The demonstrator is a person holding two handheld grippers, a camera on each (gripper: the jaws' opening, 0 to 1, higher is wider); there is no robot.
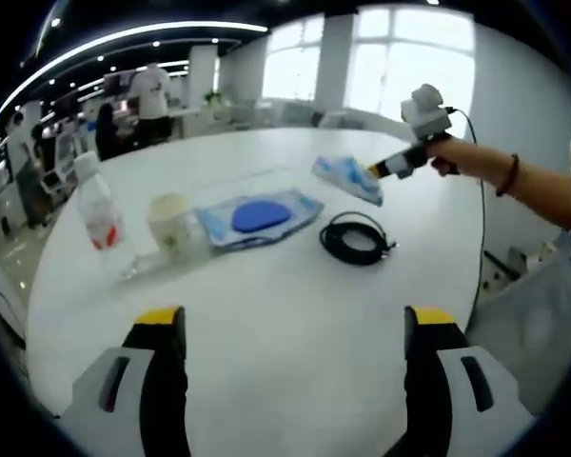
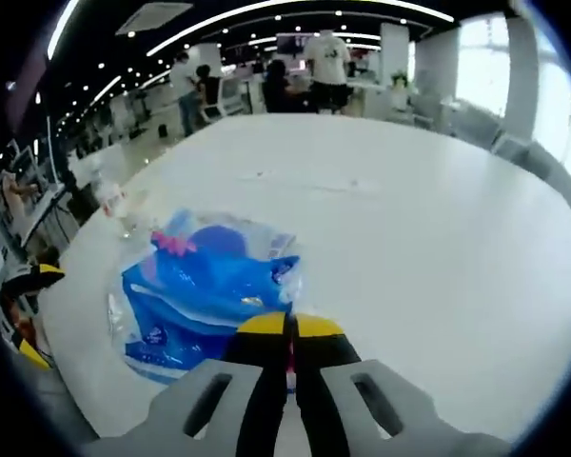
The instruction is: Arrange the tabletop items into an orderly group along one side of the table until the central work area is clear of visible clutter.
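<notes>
1. Looking along the left gripper (image 1: 295, 328), its yellow-tipped jaws stand wide apart over bare white bench (image 1: 295, 286) and hold nothing.
2. Ahead lies a loose row: a clear plastic bottle (image 1: 97, 208) with a red label stands at the far left, a pale paper cup (image 1: 174, 222) just right of it, then a flat clear bag with a blue disc (image 1: 259, 218) touching or nearly touching the cup, and a coiled black cable (image 1: 358, 238) to the right, apart from the bag.
3. Farther right, the right gripper (image 1: 373, 172), in a person's hand (image 1: 444, 154), carries a blue-and-white soft packet (image 1: 347, 177) raised off the bench.
4. In the right gripper view, the right gripper's (image 2: 287, 328) jaws are pressed almost together, pinching the near edge of that packet (image 2: 205, 290).
5. The packet looks crinkly, glossy film over soft contents: light, limp and slippery, likely to sag or swing, so a hold well in from the edge should be safer.
6. The bottle may tip; the cup would crush easily.
</notes>
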